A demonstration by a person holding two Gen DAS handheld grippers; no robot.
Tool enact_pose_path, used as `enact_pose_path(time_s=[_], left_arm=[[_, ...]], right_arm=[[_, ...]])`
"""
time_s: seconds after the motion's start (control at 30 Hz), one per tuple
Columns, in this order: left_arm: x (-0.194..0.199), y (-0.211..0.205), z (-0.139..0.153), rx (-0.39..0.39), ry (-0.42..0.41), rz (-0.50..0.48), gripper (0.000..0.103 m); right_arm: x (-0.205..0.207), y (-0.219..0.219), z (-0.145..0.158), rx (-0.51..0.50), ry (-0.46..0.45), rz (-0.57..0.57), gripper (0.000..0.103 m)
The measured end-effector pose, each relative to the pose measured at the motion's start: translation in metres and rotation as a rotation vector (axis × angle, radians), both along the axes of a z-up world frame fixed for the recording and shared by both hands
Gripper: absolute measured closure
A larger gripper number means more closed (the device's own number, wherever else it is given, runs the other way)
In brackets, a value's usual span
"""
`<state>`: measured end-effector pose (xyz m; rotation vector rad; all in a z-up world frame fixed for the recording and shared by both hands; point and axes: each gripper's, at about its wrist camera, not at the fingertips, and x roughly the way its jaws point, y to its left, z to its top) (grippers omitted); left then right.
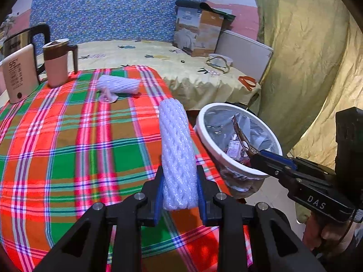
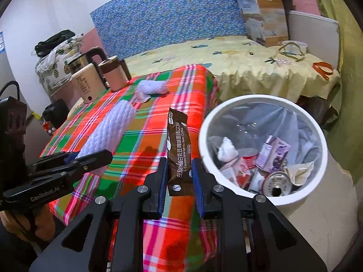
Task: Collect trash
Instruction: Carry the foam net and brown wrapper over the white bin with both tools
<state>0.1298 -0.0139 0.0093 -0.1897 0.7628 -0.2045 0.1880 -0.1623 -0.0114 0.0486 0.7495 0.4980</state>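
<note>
My left gripper [image 1: 179,181] is shut on a white foam net sleeve [image 1: 177,154], which stands upright above the plaid tablecloth [image 1: 68,147]; the same sleeve [image 2: 109,131] shows at left in the right wrist view. My right gripper [image 2: 179,174] is shut on a brown coffee sachet [image 2: 178,151], held upright just left of the white trash bin [image 2: 301,199]. In the left wrist view the sachet [image 1: 242,138] hangs over the bin [image 1: 217,151] rim. A second foam net sleeve [image 1: 118,85] lies further back on the table beside a crumpled clear wrapper [image 1: 107,97].
A pink mug [image 1: 56,65], a cream kettle-like appliance [image 1: 19,77] and a steel kettle [image 1: 15,38] stand at the table's far left. The bin holds cartons, a can and tissue. A bed with a yellow sheet [image 2: 249,72] and a cardboard box [image 2: 265,20] lies behind.
</note>
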Motion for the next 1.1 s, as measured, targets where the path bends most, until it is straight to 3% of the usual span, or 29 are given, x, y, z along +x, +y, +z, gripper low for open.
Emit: enact_pose_path(time_s=[1.1], left_arm=[[0.059,-0.105,0.001,0.062,0.011,-0.208,0.077]], right_arm=[[0.023,-0.082,-0.01,0.032,0.019,-0.206,0.079]])
